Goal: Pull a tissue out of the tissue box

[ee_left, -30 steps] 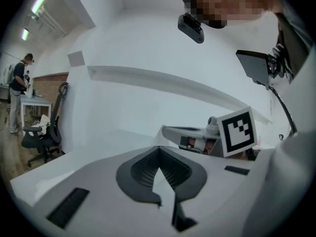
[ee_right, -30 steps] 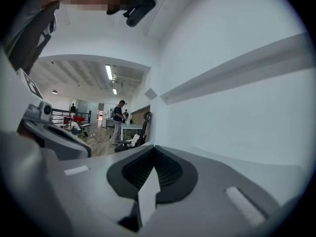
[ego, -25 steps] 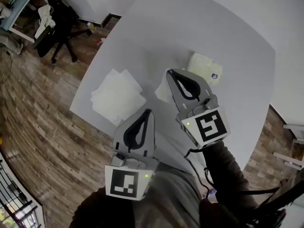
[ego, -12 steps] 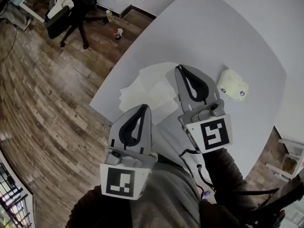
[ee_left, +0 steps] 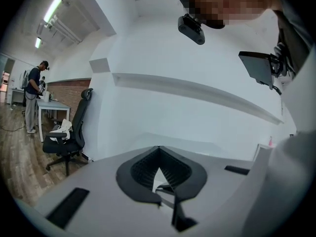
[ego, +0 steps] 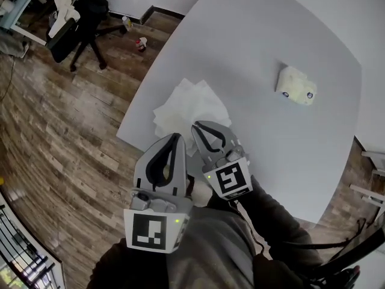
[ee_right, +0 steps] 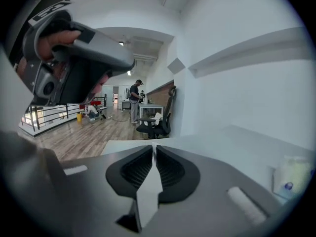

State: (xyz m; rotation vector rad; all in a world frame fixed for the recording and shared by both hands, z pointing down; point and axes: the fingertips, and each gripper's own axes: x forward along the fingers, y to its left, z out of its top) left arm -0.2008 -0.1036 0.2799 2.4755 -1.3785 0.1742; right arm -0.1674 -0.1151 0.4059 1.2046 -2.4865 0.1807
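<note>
The tissue pack (ego: pixel 295 86), pale yellow with a small blue mark, lies alone far right on the white table (ego: pixel 271 35); it also shows at the right edge of the right gripper view (ee_right: pixel 291 179). Loose white tissues (ego: pixel 189 106) are piled near the table's left edge. My right gripper (ego: pixel 199 127) hovers at the near side of this pile. Its jaws have just been opening and stand a narrow slit apart (ee_right: pixel 154 148), with only white showing through and nothing pinched. My left gripper (ego: pixel 175 138), shut and holding nothing (ee_left: pixel 158 148), is beside it at the table's near corner.
The table's left edge (ego: pixel 129 128) drops to a wooden floor (ego: pixel 66 125). A black office chair (ego: pixel 75 17) and small items (ego: pixel 139 43) are on the floor at the back left. A person (ee_left: pixel 34 95) stands at a desk far off.
My right gripper has swung away from the tissue pack, down and left to the tissue pile. The left gripper has shifted alongside it. The tissue under the right tips earlier no longer shows apart from the pile.
</note>
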